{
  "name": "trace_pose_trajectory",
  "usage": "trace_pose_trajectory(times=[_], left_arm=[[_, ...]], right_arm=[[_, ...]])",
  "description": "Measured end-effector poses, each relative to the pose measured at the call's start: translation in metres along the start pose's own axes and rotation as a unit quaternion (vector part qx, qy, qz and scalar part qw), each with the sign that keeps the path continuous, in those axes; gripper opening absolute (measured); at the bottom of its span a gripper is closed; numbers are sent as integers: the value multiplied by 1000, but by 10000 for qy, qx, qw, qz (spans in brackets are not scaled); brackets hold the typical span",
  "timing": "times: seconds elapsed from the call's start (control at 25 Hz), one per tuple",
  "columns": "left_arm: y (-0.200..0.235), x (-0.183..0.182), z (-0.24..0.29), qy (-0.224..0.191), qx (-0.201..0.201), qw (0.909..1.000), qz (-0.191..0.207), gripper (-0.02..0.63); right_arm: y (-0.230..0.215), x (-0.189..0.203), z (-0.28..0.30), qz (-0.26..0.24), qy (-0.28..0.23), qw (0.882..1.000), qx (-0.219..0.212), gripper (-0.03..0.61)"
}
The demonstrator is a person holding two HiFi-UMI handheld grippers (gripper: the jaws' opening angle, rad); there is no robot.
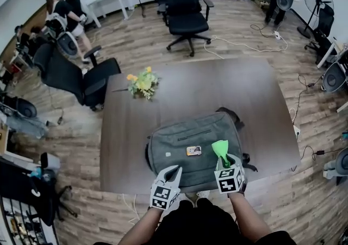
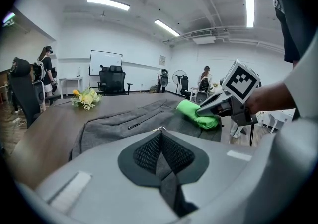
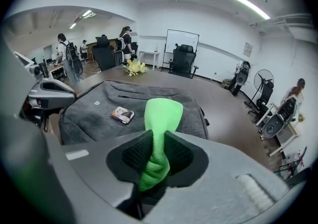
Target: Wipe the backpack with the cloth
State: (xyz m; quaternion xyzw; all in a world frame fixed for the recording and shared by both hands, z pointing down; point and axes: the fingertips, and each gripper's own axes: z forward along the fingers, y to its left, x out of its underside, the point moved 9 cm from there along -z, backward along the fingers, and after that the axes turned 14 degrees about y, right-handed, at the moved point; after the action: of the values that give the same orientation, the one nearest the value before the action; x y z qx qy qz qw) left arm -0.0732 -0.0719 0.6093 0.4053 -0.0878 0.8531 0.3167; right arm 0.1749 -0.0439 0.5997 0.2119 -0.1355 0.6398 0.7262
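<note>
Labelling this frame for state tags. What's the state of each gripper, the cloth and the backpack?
left gripper: shut, nothing between its jaws.
right gripper: shut on the cloth.
cloth: bunched in the jaws, free end sticking out past them.
backpack: lying flat on the table, front zip looks closed.
small card: lying flat on the backpack.

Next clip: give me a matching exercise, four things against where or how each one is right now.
Things:
1. cloth
2. backpack
3. flowers
4. left gripper

Place or state:
A. shut, nothing between the jaws
B. lying flat at the near edge of the table
C. clamped in the right gripper
D. on the table, beyond the backpack

Pairs: 1-C, 2-B, 3-D, 4-A
</note>
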Motion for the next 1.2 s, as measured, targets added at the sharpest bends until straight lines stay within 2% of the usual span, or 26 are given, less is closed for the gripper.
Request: trace_pose_trajectory(times=[0.52, 0.64, 0.88, 1.08, 1.2], left_arm=[[-3, -16, 15, -167, 198, 9996, 146, 20], [-3, -26, 11, -317, 220, 9992, 102, 20], [-8, -55, 3, -650, 111, 9972, 357, 20], [-1, -78, -11, -897, 139, 9950, 410, 20], [7, -94, -21, -1216, 1, 9916, 450, 20]], right_arm=[[-34, 4, -16, 565, -278, 9975, 309, 77], [-34, 2, -20, 636, -475, 9967, 195, 77], [-36, -10, -31, 686, -1182, 9906, -10, 77], [-37, -29, -41, 684, -1680, 9812, -659, 77], [-40, -41, -49, 609, -2001, 9752, -722, 77]])
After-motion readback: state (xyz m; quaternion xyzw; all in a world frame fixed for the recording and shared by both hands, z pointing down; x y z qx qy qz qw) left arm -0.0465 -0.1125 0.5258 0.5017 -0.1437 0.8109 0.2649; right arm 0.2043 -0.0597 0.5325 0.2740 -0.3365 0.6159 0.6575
